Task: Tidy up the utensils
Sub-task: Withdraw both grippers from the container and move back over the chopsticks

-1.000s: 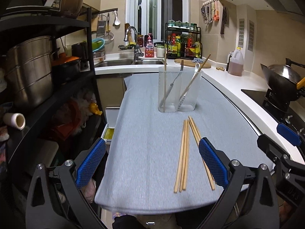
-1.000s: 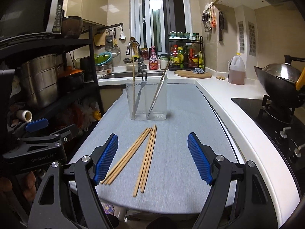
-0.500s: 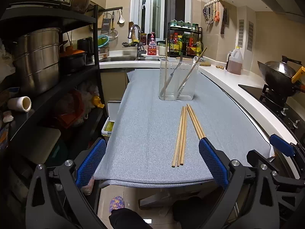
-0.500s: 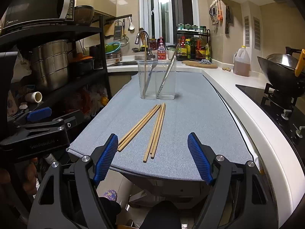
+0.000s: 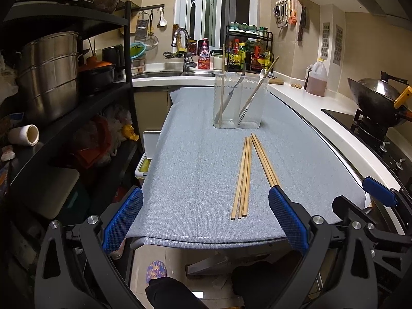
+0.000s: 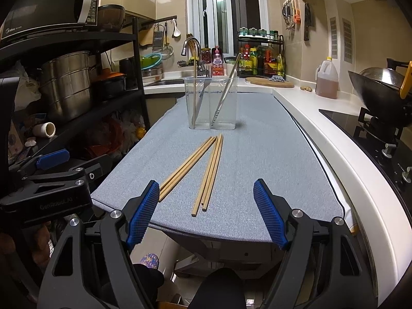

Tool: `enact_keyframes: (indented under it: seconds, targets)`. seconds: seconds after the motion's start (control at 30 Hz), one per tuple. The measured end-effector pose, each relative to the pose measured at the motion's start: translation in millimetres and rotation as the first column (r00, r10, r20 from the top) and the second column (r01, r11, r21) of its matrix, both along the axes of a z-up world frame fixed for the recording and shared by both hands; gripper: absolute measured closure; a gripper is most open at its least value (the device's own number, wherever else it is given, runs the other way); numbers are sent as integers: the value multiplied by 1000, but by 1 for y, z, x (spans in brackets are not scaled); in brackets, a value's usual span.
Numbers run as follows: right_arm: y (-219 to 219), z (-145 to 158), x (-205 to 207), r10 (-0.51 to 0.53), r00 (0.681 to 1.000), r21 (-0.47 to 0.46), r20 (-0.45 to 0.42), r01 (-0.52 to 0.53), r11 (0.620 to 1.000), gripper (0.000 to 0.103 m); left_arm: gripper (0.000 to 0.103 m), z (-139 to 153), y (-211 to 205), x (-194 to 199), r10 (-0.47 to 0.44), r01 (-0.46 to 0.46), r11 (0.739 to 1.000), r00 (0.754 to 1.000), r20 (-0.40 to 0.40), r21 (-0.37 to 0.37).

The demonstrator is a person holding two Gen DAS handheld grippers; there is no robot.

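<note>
Two loose bunches of wooden chopsticks lie in a V on the grey-blue table cloth [image 5: 195, 170]: one bunch [image 5: 243, 177] nearer the middle, the other [image 5: 265, 162] to its right. Behind them stands a clear utensil holder [image 5: 240, 103] with a fork, a spoon and two chopsticks in it. My left gripper [image 5: 204, 193] hangs open at the table's near edge, with nothing between its blue pads. In the right wrist view, my right gripper [image 6: 206, 188] is open too, empty, just short of the chopsticks [image 6: 211, 172] and well short of the holder [image 6: 211, 103].
A black shelf rack [image 5: 85, 108] with steel pots and a microwave [image 6: 51, 2] lines the left side. The sink [image 5: 164, 73] and a bottle rack are at the back. On the right is a white counter [image 6: 334, 118] with an oil jug [image 6: 327, 79], a wok and a hob. A person's slipper [image 5: 155, 270] shows below.
Both grippers have drawn back from the table and sunk a little, so the table's near edge and the floor now show. Their jaws stayed as wide. The chopsticks have not moved.
</note>
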State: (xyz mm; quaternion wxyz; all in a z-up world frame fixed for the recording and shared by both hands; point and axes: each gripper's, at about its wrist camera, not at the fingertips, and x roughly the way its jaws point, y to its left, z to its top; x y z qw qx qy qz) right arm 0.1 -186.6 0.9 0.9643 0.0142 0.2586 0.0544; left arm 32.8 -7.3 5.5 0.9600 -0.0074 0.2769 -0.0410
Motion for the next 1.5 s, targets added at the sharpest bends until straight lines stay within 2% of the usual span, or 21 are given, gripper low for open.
enact_keyframes:
  seconds: [0.2, 0.4, 0.5, 0.67, 0.73, 1.0, 1.23, 1.5]
  targets:
    - [-3, -8, 10, -6, 999, 7, -32, 7, 1000, 28, 8, -7, 3, 7, 7, -7, 1000, 1000, -22, 1]
    - [-4, -22, 22, -18, 997, 15, -69, 19, 1000, 34, 8, -19, 5, 15, 2, -2, 1000, 999, -45, 0]
    - [-5, -32, 31, -21, 996, 6, -83, 22, 1000, 41, 8, -27, 7, 20, -3, 2, 1000, 998, -63, -5]
    - [-5, -54, 47, -17, 993, -1, -115, 17, 1000, 63, 8, -39, 9, 26, 8, -8, 1000, 995, -97, -6]
    - [-5, -62, 55, -14, 991, 3, -132, 14, 1000, 68, 8, -41, 9, 28, 7, -8, 1000, 995, -103, -3]
    - [3, -78, 68, 20, 989, 11, -147, -19, 1000, 69, 8, -47, 8, 35, 8, -7, 1000, 992, -125, 10]
    - [5, -86, 67, 26, 988, -13, -151, -28, 1000, 83, 8, -51, 10, 40, 5, -4, 1000, 991, -135, 13]
    - [-5, -87, 70, -1, 992, -36, -123, -3, 999, 84, 8, -61, 3, 47, -37, 41, 999, 991, -127, 28]
